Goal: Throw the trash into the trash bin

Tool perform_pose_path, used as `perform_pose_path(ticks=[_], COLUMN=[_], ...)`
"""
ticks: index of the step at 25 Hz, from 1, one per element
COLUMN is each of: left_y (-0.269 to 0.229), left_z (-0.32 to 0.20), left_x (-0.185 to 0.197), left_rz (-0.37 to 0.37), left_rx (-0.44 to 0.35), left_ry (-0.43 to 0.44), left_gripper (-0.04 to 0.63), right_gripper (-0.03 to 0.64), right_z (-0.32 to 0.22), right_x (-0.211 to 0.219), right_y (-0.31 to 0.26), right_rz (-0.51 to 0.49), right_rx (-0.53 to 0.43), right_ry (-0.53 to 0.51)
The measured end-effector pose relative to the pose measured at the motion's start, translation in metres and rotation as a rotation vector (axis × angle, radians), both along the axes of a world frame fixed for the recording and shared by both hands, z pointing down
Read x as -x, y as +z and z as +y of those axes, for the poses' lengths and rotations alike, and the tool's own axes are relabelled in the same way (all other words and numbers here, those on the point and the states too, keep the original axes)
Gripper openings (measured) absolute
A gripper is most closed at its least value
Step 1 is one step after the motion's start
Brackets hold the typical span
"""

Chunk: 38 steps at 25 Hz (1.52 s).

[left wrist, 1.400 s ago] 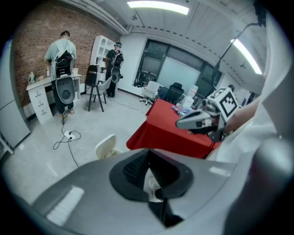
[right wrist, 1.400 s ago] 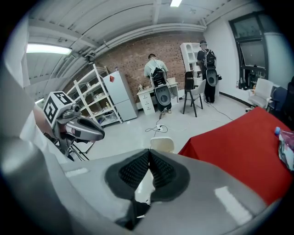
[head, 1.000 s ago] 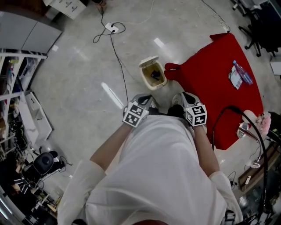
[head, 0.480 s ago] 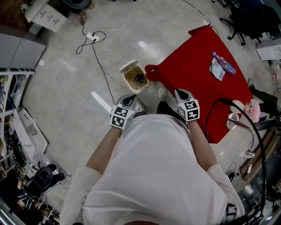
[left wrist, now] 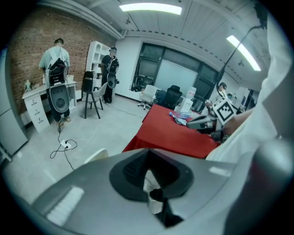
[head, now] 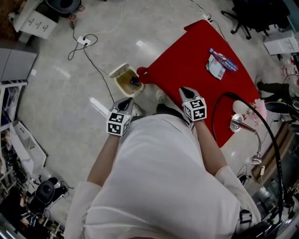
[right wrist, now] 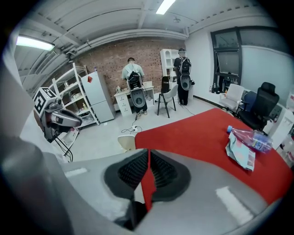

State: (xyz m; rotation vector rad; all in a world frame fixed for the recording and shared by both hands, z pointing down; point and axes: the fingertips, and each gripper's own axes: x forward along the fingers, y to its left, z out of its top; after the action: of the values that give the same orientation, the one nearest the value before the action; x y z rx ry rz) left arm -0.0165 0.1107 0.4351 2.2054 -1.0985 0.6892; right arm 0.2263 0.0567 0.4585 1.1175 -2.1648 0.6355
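Drift of left gripper (head: 125, 102) and right gripper (head: 185, 92) — both clenched, empty — from trash bin (head: 125, 80) toward red bench (head: 187, 56) suggests bottle (head: 224, 59) and wrapper (head: 215, 70) are next.

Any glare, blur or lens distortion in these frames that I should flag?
Head view: fisheye bend at the edges, bright glare streaks on the floor, otherwise sharp. Left gripper view: dark round vignette, ceiling light blown out. Right gripper view: same vignette, red table sharp, light strip overexposed.
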Motion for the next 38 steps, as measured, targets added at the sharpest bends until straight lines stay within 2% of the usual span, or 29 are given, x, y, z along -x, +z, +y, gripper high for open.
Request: perform_pose_path(ticks=[10,22,30,33,38], left_y=[0.004,0.002,0.002,0.002,0.006], left_z=[-0.021,-0.031,-0.054,-0.059,-0.063], left_x=[-0.053,-0.071,-0.101,-0.109,-0.109], left_rz=[0.003,-0.038,-0.044,-0.069,-0.089], left_rx=[0.058,0.093,0.085,0.079,0.1], left_ry=[0.019,0.023,0.054,0.081,0.078], left_gripper=[0.005,0.005,0.005,0.005,0.005], right_gripper=[0.023,0.06,0.095,0.102,0.163], right_z=[-0.028,-0.083,-0.12,-0.132,-0.146], right_x=[-0.088,-0.172,-0.219,-0.233,-0.244], right_y=[0.015,0.034,0.06,0.07,0.098], right_rz=[0.037,0.09,0.14,0.153,0.184], right_rx=[0.014,0.019,0.091,0.112,0.168], right_ry=[0.074,0.176,0.279,0.314,0.317])
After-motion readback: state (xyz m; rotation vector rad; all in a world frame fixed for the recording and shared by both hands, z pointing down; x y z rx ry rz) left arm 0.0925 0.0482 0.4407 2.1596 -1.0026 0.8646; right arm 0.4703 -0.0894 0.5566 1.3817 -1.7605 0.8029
